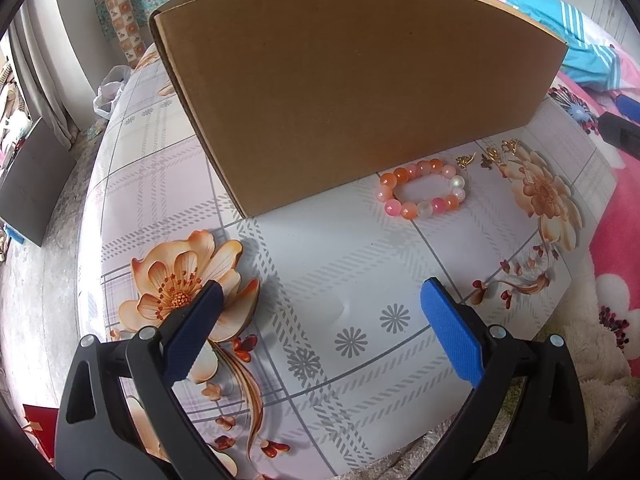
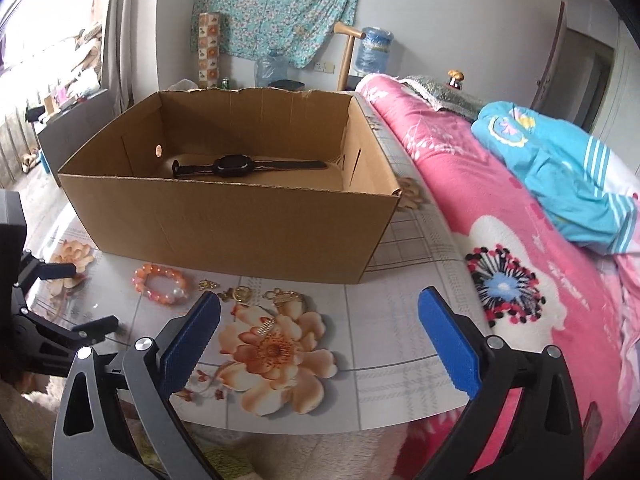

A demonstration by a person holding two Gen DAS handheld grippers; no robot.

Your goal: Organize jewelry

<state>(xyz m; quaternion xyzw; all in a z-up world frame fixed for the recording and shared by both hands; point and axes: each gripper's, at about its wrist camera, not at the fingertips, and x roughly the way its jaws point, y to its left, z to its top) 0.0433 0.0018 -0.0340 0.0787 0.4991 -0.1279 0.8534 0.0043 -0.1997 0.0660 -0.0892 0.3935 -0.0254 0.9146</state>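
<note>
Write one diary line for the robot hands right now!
left gripper: open, empty | right gripper: open, empty | watch: in cardboard box | bead bracelet, gold charms: on table

Both wrist views face the cardboard box (image 1: 352,92) downward.

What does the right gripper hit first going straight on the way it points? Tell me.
Probably the table, about where the small gold trinkets lie just short of the cardboard box. The right gripper is open and empty, angled downward. Depth is unclear, so the box wall could come first.
</note>
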